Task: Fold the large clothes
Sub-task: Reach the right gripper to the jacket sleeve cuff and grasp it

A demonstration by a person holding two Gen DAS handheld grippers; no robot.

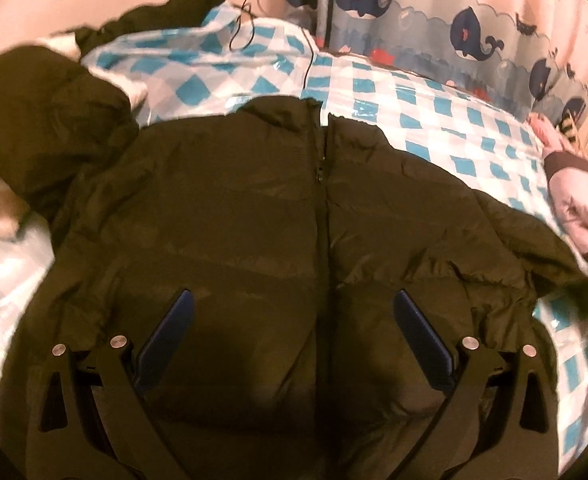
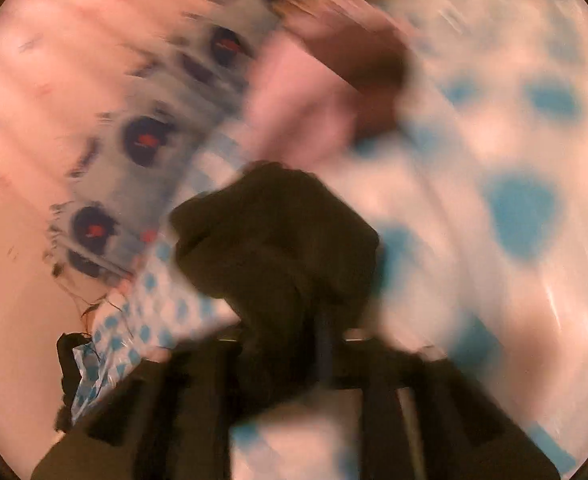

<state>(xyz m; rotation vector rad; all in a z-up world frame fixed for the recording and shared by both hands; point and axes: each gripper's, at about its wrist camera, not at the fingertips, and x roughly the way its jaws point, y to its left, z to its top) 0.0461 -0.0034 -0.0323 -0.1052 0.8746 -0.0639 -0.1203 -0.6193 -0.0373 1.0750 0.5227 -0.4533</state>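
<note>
Item 1: dark olive quilted puffer jacket (image 1: 294,208), zipped, lies face-up on your blue-checked plastic-covered bed (image 1: 434,112), ready for folding. Left gripper (image 1: 294,320) hovers, jaws apart. Right gripper (image 2: 318,332) clamps its sleeve cuff (image 2: 273,232).

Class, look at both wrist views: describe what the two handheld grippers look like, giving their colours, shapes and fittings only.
The left gripper has two black arms with cut-out slots, round silver pins at the joints, and flat blue fingers with ribbed edges. The right gripper is heavily blurred: black arms with similar slots show, and a thin dark blue strip that may be a finger. No cables, markings or sleeves are visible.
</note>
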